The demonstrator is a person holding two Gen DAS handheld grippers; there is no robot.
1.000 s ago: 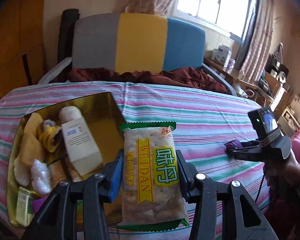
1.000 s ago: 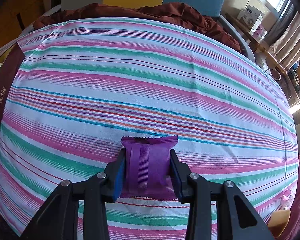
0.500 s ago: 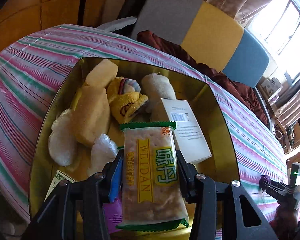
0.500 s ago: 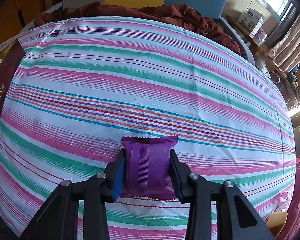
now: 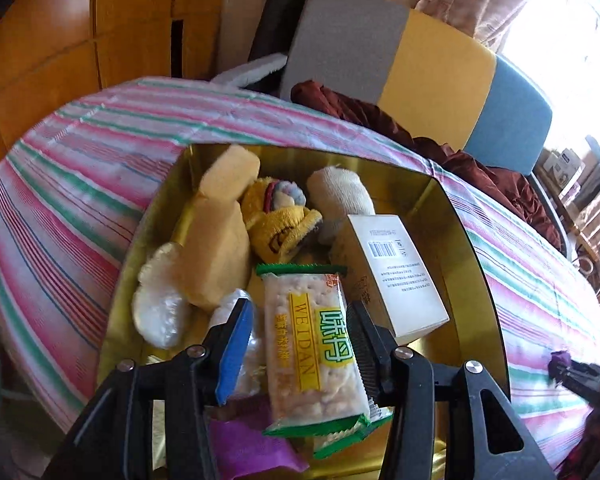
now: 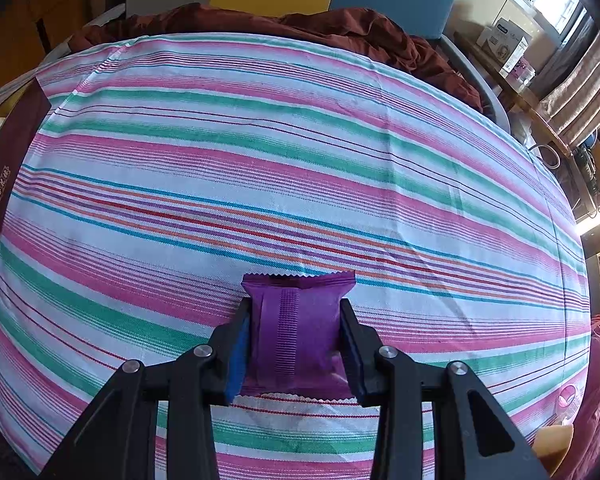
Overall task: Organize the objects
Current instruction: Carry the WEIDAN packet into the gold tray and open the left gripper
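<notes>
Left tool [image 5: 300, 336]: jaws have just been opening, a gap now showing at the blue left pad; one cracker packet [image 5: 314, 344] between them, tilted, apparently released or nearly so, hanging over the near part of the gold box [image 5: 474, 264].

Cracker packet: one. Clear film, green crimped ends, yellow band. Judged light, stiff in the flat, brittle inside; film slippery. Best held across the two long edges at mid-length, lightly, so the crackers do not snap.

Gold box, contents counted from near to far: one purple wrapper [image 5: 248, 446] under the packet; two white puffed cakes in film [image 5: 158, 312], at near left; two pale yellow foam-like blocks [image 5: 220, 260]; one yellow knitted item [image 5: 278, 228]; one rolled white cloth [image 5: 338, 194]; one white carton [image 5: 392, 276] with barcode, at right. The box rests on the striped cloth [image 5: 80, 184] that covers the surface.

Right tool [image 6: 296, 344]: closed on one purple snack pack [image 6: 298, 328], held by its two sides above the striped cloth, well right of the box. Judged light, soft, crushable; the side hold suits it.

Beyond, far side: one grey, yellow and blue chair back [image 5: 416, 64]; one dark red cloth [image 5: 380, 116] heaped against it.
</notes>
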